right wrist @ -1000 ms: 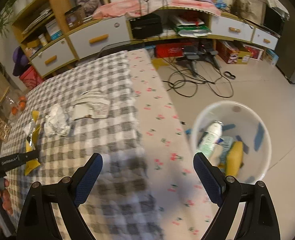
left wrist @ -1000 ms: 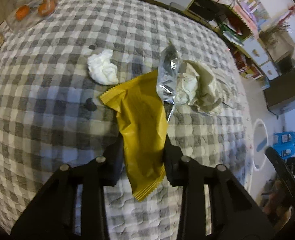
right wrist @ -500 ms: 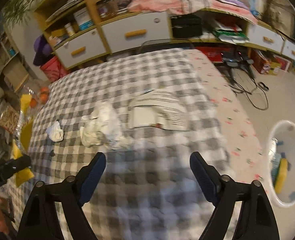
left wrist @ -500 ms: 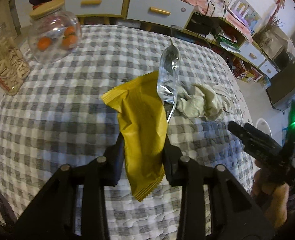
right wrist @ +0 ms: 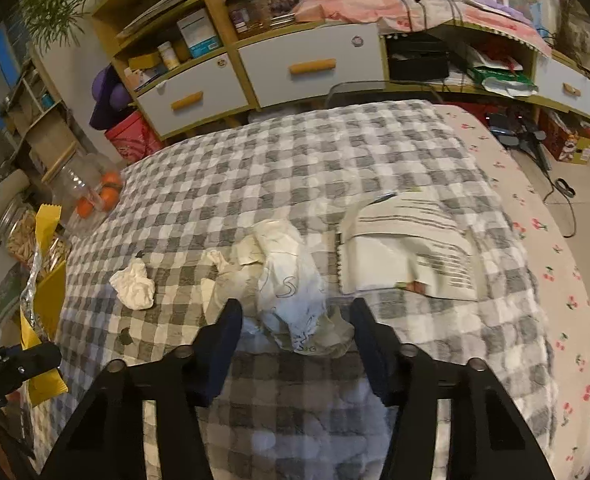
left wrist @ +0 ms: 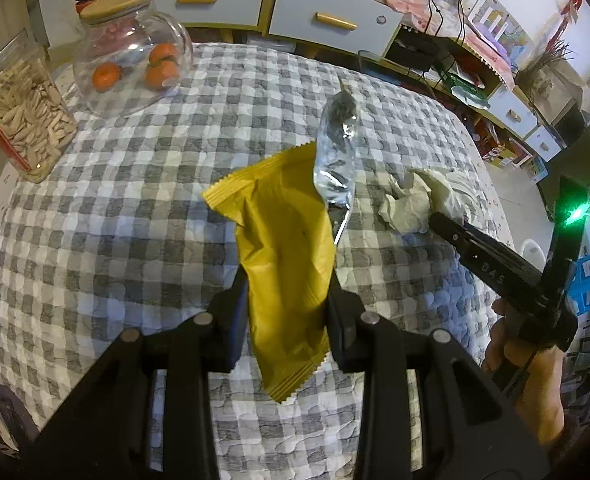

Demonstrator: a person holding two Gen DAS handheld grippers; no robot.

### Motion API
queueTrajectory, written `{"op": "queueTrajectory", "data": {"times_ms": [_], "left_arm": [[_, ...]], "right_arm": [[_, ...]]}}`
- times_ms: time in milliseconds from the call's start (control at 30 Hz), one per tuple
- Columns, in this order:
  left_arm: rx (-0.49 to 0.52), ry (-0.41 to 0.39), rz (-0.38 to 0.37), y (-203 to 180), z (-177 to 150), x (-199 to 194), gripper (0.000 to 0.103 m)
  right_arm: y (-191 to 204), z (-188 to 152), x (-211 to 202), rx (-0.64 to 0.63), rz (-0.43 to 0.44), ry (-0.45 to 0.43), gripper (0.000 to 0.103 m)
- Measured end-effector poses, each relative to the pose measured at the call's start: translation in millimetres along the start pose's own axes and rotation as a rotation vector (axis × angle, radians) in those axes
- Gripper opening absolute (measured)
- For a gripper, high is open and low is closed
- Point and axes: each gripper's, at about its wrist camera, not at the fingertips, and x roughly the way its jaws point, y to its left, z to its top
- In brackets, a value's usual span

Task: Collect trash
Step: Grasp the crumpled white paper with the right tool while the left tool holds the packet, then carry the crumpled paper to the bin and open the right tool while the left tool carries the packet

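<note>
Grey and white checks cover the table cloth, and drawers and shelves stand behind the table. On the left side sit a round glass jar with oranges inside and a clear tub of seeds.

The left gripper is pinching a yellow wrapper and lifts it off the cloth. A shiny clear wrapper sticks up just beside the top of the yellow one; I cannot tell if it is pinched too.

The right gripper points down at a pile of crumpled paper in the middle of the table. Its jaws have just been closing, and now the paper sits between them. From this view I cannot tell if the pads press on the paper yet.

A small white tissue ball lies on the cloth near the pile, on its left. A notebook with lined pages lies just beside the pile, on its right.
</note>
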Motion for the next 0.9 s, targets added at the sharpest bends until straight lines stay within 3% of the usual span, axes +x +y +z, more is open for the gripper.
{"op": "queueTrajectory", "data": {"times_ms": [67, 167, 433, 900], "left_arm": [[0.001, 0.000, 0.000, -1, -1, 0, 0.036], [0.004, -0.003, -0.007, -5, -1, -2, 0.036], [0.028, -0.019, -0.033, -28, -1, -5, 0.036], [0.103, -0.029, -0.099, -86, -3, 0, 0.036]], "right_arm": [[3, -1, 3, -0.014, 0.011, 0.021, 0.026], [7, -3, -2, -0.054, -0.012, 0.026, 0.019], [-7, -7, -48, -0.079, -0.034, -0.003, 0.016], [-71, -19, -121, -0.043, -0.127, -0.048, 0.015]]}}
